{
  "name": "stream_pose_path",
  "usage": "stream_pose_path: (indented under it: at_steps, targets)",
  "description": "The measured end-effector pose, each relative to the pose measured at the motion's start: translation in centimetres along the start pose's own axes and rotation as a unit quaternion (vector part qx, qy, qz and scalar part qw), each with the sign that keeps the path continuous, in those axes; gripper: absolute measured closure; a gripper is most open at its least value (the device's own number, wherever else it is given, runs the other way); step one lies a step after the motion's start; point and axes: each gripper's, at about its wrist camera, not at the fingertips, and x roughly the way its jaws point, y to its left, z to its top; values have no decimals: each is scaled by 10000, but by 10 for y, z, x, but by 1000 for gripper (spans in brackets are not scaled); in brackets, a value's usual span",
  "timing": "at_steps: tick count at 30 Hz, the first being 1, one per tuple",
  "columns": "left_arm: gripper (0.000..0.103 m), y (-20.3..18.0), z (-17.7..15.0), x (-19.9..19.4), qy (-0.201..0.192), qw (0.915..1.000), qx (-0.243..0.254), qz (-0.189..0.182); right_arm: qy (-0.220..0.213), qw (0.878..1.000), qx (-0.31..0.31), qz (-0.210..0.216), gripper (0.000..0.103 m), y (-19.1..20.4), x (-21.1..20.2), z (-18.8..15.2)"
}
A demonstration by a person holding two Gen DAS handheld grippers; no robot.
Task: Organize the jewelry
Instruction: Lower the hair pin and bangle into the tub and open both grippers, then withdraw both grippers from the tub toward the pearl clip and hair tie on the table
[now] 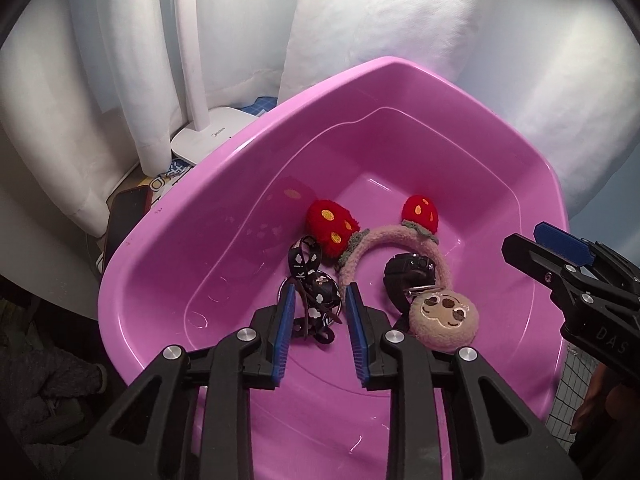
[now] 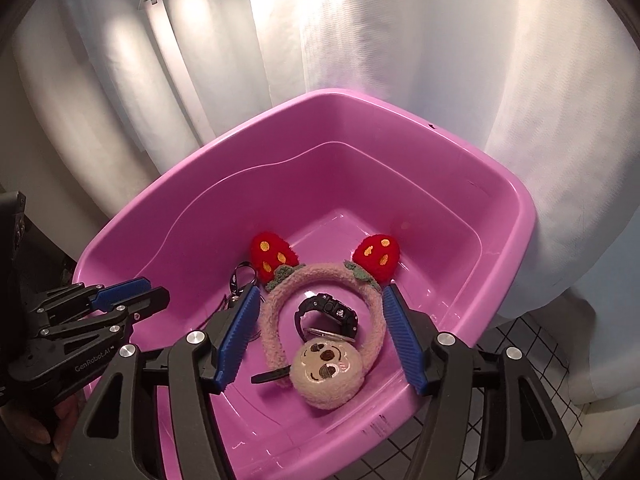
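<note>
pink-purple glossy basin (image 1: 224,216). dusty pink fuzzy headband (image 2: 280,300) with red strawberry puffs (image 2: 272,256) dotted yellow, green leaves. beige plush face charm (image 2: 326,372), brown stitched eyes. black watch (image 2: 328,310). black strap (image 1: 310,280) printed with white clouds. blue ribbed pads (image 2: 236,332) on black frames. white curtain (image 2: 360,40).

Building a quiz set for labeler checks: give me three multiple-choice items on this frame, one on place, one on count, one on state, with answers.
1. Where does the black watch lie?
A. inside the headband's arc
B. outside the basin
C. on top of a strawberry

2. How many red strawberries does the plush headband carry?
A. one
B. two
C. three

3. What does the right gripper hold?
A. the plush face keychain
B. the watch
C. nothing, jaws open

Answers: 1 A, the headband curves around it in the pink basin. 2 B, one at each top corner. 3 C, both pads stand clear of the items.
</note>
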Motion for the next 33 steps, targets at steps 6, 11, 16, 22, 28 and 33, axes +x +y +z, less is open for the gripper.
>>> stream_pose_path:
  at_steps: [6, 11, 16, 22, 28, 33]
  targets:
    - [43, -7, 1, -10, -208, 9995, 168, 148, -68, 9999, 77, -10, 42, -5, -5, -2]
    - [43, -7, 0, -11, -204, 9994, 235, 162, -107, 9999, 99, -15, 42, -5, -9, -4]
    - [43, -5, 0, -12, -219, 9993, 250, 181, -138, 9998, 113, -22, 42, -5, -9, -4]
    - [43, -1, -1, -18, -259, 9993, 217, 189, -168, 9998, 106, -22, 42, -2, -12, -5]
    - [43, 1, -2, -24, -330, 9990, 208, 201, -233, 9996, 138, -21, 42, 0, -17, -6]
    - [43, 3, -3, -30, -388, 9988, 213, 188, -307, 9993, 199, -24, 42, 0, -23, -9]
